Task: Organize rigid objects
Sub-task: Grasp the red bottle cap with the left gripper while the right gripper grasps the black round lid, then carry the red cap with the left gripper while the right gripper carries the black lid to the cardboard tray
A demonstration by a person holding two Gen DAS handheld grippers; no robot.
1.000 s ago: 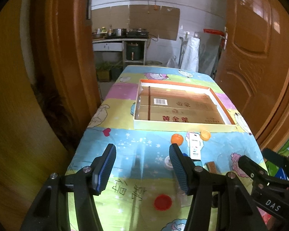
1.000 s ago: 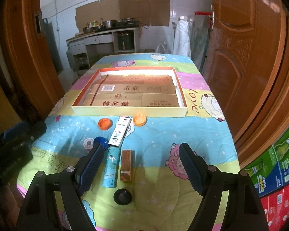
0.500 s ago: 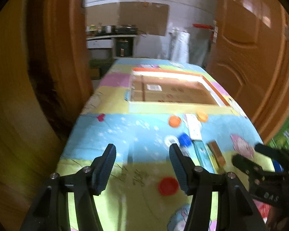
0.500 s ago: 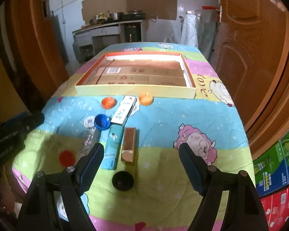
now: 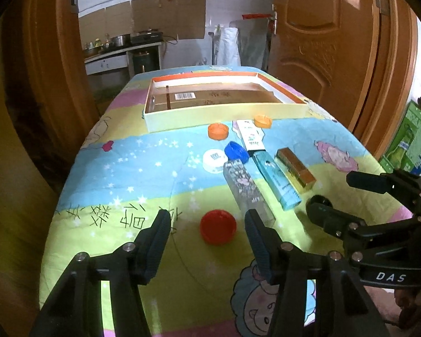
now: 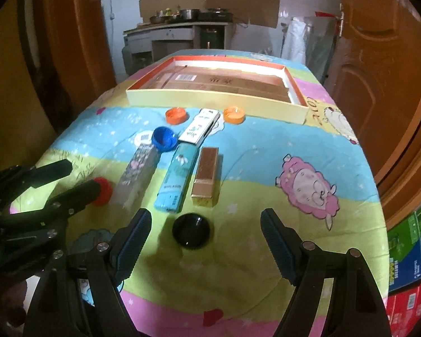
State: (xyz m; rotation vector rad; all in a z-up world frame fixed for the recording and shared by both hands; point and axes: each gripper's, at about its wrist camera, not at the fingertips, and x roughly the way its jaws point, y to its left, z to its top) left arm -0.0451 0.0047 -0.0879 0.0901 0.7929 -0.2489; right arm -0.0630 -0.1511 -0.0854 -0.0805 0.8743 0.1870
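Small boxes and bottle caps lie on a cartoon-print cloth. My left gripper (image 5: 207, 223) hangs low over a red cap (image 5: 218, 226); its jaws are closing, the cap sits between the fingers, and the pads are clear of it. My right gripper (image 6: 205, 219) is open above a black cap (image 6: 191, 231). Beyond them lie a clear patterned box (image 5: 247, 189), a teal box (image 6: 176, 178) and a gold box (image 6: 206, 175). A white box (image 6: 199, 125) sits further back.
A shallow cardboard-lined tray (image 5: 224, 113) stands across the far half of the table. Two orange caps (image 6: 176, 115) (image 6: 234, 114), a blue cap (image 6: 163, 138) and a white lid (image 5: 214, 157) lie before it. Wooden doors flank both sides. Drink cartons (image 6: 409, 252) stand at the right.
Both grippers have sunk toward the table and tipped downward. The red cap now lies between the left fingers and the black cap between the right ones. The left jaws look slightly narrower.
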